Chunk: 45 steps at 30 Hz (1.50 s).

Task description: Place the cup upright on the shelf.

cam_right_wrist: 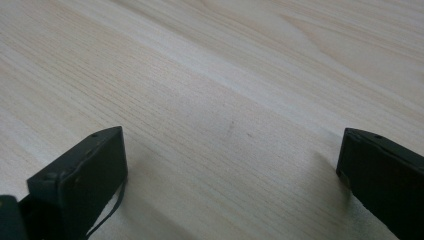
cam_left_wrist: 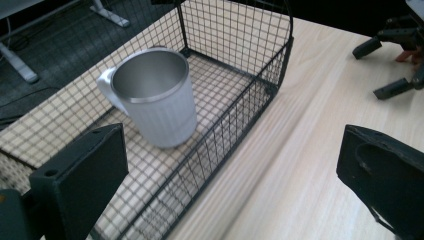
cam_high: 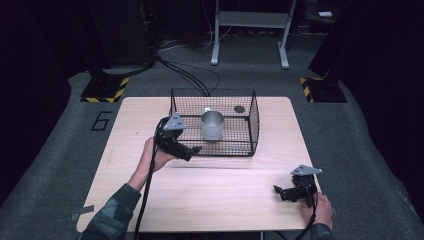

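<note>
A black wire basket point(cam_high: 254, 120) stands at the back middle of the wooden table point(cam_high: 215, 195). Inside it a silver ribbed metal mug point(cam_high: 212, 125) stands upright, with its handle toward the far side. My left gripper point(cam_high: 190, 150) hovers at the basket's front left corner, open and empty. In the left gripper view the mug point(cam_left_wrist: 155, 100) sits behind the basket's near wall point(cam_left_wrist: 235, 120), ahead of the wide-apart jaws of the left gripper point(cam_left_wrist: 230, 140). My right gripper point(cam_high: 279, 193) rests low near the table's front right, open, and the right gripper point(cam_right_wrist: 230, 137) has bare wood between its jaws.
A small dark round object point(cam_high: 239, 109) lies in the basket's back right part. The right gripper point(cam_left_wrist: 375, 70) shows far off in the left gripper view. Past the table are grey carpet, a white desk frame point(cam_high: 250, 30) and hazard-striped stand bases point(cam_high: 105, 90).
</note>
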Each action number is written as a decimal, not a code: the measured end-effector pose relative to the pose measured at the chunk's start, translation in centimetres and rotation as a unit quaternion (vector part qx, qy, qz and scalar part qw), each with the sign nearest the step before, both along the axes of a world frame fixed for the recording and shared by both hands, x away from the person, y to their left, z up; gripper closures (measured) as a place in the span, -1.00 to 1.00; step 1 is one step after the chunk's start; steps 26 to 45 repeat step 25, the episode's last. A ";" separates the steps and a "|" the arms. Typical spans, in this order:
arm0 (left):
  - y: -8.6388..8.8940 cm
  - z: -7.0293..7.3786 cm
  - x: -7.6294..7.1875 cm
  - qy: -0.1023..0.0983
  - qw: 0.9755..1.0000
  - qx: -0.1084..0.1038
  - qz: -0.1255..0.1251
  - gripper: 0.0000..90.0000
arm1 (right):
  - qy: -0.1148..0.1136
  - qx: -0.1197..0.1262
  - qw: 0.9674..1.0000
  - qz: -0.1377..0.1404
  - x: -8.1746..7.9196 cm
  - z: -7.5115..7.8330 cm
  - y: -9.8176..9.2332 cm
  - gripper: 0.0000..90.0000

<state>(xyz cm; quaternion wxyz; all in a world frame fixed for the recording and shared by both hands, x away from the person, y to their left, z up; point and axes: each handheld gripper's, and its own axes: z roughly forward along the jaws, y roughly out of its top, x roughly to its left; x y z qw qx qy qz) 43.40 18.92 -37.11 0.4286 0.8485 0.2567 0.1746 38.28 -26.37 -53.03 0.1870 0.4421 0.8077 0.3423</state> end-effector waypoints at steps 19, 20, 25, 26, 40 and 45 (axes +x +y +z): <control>9.0 -13.7 -6.8 0.088 0.986 0.030 0.135 -1.00 | 0.000 0.000 1.000 0.000 0.0 0.0 0.0 -1.00; 9.5 -14.3 -7.1 0.095 0.984 0.028 0.146 -1.00 | 0.001 0.001 1.000 -0.002 0.0 0.0 0.0 -1.00; 10.6 -15.4 -7.6 0.084 0.980 0.034 0.176 -1.00 | 0.001 0.000 1.000 -0.001 0.0 0.0 0.0 -1.00; 10.6 -15.4 -7.6 0.084 0.980 0.034 0.176 -1.00 | 0.001 0.000 1.000 -0.001 0.0 0.0 0.0 -1.00; 10.6 -15.4 -7.6 0.084 0.980 0.034 0.176 -1.00 | 0.001 0.000 1.000 -0.001 0.0 0.0 0.0 -1.00; 10.6 -15.4 -7.6 0.084 0.980 0.034 0.176 -1.00 | 0.001 0.000 1.000 -0.001 0.0 0.0 0.0 -1.00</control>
